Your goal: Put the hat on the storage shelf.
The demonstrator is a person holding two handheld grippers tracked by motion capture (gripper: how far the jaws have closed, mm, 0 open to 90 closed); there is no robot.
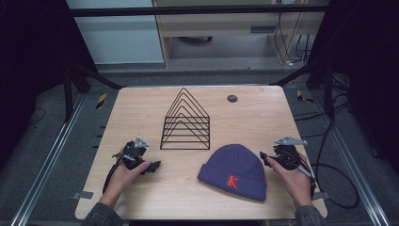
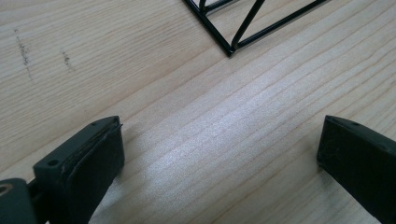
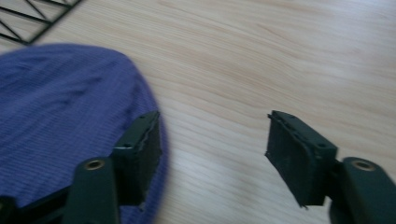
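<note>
A purple knit beanie (image 1: 234,165) with a red letter K lies flat on the wooden table (image 1: 141,110), front right of centre. Behind it, mid-table, stands a black wire rack (image 1: 186,123) shaped like nested triangles. My left gripper (image 1: 147,159) rests low on the table front left of the rack, held in a hand. Its jaws stand wide apart over bare wood (image 2: 219,128), with the rack's corner (image 2: 230,49) ahead. My right gripper (image 1: 273,155) sits just right of the beanie. It is open (image 3: 212,121), one jaw over the beanie's edge (image 3: 60,116), and wood shows between the pads.
A small dark round cap (image 1: 232,98) is set into the table behind the rack. Cables (image 1: 329,183) trail over the floor to the right. Metal rails run along both sides of the table, and a desk stands beyond its far edge.
</note>
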